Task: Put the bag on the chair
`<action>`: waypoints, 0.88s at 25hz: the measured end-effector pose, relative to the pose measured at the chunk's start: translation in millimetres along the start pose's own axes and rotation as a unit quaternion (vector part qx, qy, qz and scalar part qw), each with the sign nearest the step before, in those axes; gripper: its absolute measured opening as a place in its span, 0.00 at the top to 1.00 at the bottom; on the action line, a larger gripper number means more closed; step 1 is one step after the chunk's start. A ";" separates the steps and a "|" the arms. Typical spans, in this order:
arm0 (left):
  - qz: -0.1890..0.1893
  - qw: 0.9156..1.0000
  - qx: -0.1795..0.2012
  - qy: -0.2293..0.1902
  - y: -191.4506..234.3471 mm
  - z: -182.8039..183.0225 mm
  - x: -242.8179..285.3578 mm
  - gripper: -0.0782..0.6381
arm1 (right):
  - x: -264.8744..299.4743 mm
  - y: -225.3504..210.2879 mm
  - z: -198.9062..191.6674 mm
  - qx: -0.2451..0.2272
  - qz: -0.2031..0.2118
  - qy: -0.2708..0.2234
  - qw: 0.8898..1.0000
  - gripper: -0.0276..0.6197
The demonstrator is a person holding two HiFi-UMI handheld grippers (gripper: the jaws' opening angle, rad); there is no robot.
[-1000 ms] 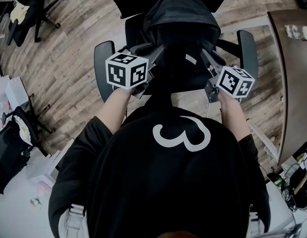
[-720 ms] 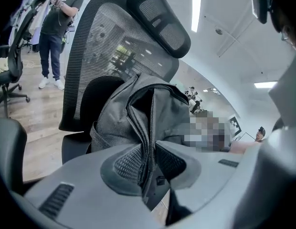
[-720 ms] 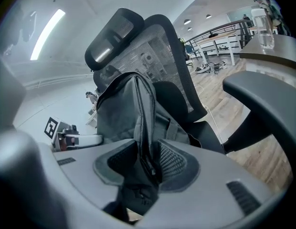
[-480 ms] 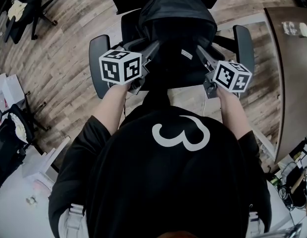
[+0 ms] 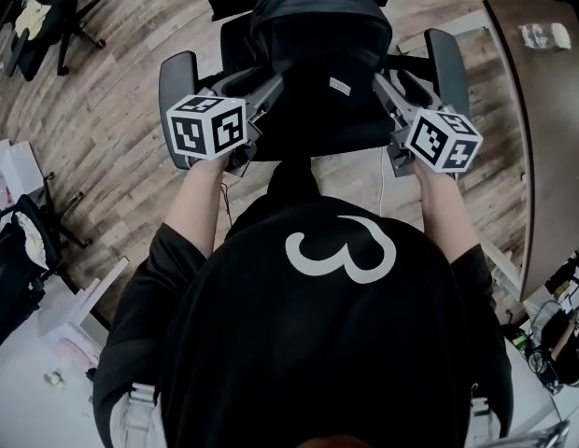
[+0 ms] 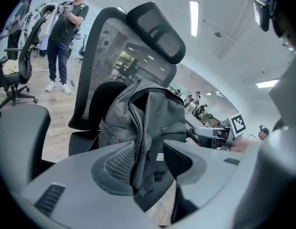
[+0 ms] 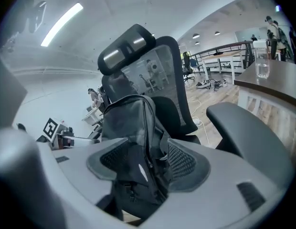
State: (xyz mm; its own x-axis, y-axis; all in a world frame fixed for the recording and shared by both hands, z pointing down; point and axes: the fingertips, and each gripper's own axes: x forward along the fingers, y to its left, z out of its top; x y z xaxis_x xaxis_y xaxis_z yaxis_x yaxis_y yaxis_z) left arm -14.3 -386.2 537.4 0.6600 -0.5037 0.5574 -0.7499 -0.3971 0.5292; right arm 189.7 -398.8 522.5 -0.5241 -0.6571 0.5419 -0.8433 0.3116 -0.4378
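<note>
A black backpack [image 5: 313, 54] stands upright on the seat of a black office chair [image 5: 176, 82], leaning against its mesh backrest [image 6: 110, 56]. My left gripper [image 5: 261, 91] is at the bag's left side and my right gripper [image 5: 388, 87] at its right side. In the left gripper view the jaws of the left gripper [image 6: 150, 159] are opening, with a fold of the bag [image 6: 148, 123] loose between them. In the right gripper view the right gripper [image 7: 150, 161] is opening too, the bag's [image 7: 129, 123] edge between its spread pads.
The chair's armrests [image 5: 446, 63] flank both grippers. A brown table [image 5: 551, 110] with a glass [image 7: 262, 68] stands to the right. Another office chair [image 5: 47, 7] is at the far left, where a person [image 6: 62, 37] stands. A white cable [image 5: 383, 185] lies on the wooden floor.
Both grippers went forward with the bag toward the chair's backrest, and their jaws have spread apart, letting go of the bag's sides.
</note>
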 end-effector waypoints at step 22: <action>-0.086 0.991 0.060 -0.081 -175.3 -22.5 -147.8 0.64 | -176.1 159.7 -8.0 -0.039 0.219 -0.071 0.972 0.70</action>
State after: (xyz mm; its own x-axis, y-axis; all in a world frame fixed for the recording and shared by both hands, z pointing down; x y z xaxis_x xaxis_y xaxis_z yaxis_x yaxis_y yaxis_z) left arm 20.6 -224.9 376.7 0.7703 -0.5328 0.3503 -0.6329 -0.5720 0.5218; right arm 146.3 -227.9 362.8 -0.8178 -0.5359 0.2099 -0.5529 0.6303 -0.5450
